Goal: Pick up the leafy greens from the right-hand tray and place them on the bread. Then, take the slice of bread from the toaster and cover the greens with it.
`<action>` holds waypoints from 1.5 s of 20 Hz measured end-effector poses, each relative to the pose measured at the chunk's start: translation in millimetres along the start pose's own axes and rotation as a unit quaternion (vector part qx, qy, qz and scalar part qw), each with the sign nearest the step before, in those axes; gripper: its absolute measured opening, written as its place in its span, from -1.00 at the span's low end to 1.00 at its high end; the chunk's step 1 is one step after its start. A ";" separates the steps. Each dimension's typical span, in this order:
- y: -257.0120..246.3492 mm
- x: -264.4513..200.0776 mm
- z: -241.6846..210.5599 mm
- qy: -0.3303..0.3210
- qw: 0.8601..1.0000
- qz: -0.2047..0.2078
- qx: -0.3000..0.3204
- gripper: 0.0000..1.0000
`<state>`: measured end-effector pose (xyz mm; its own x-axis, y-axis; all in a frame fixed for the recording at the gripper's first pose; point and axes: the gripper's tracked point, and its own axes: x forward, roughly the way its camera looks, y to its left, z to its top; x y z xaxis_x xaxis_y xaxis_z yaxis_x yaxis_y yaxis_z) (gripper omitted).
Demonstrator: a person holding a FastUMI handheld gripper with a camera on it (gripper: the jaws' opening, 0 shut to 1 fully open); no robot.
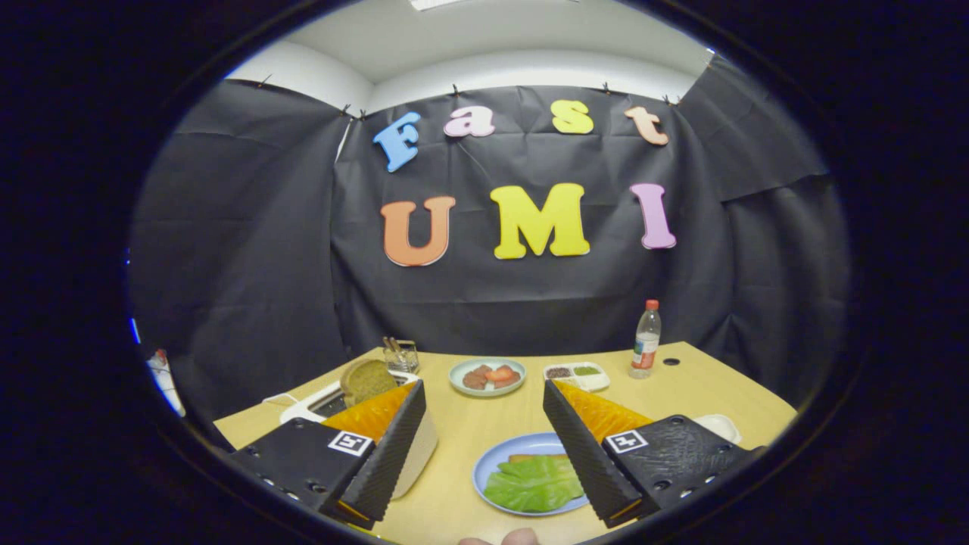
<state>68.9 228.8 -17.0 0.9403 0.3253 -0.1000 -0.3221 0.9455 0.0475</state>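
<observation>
While your gripper (483, 405) hangs over the table (681, 386) with jaws wide apart and empty, the leafy greens (534, 483) lie on bread on the blue plate (492, 458) between the fingers; a bread slice (367, 378) stands in the toaster (310, 405).

Greens (534, 482) lie on bread (528, 458) on a plate (492, 459) between the open fingers (394, 446). A toaster (318, 401) holding a slice (366, 378) stands left; bottle (646, 340) far right.
</observation>
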 end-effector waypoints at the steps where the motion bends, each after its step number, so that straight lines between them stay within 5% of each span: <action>1: 16.7 1.9 3.6 -0.001 1.000 0.006 0.001 0.91; 11: 125.2 60.0 -19.8 0.038 0.999 0.013 -0.012 0.92; 20: 134.8 109.8 -72.1 0.125 0.991 -0.039 -0.035 0.76; 28: 127.9 124.2 -83.6 0.146 0.988 -0.047 -0.032 -0.65; 30: 128.5 123.8 -82.9 0.141 0.989 -0.041 -0.029 -0.74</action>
<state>134.8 391.6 -105.7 0.8980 0.2298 -0.3753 -0.2593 0.9654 -0.0294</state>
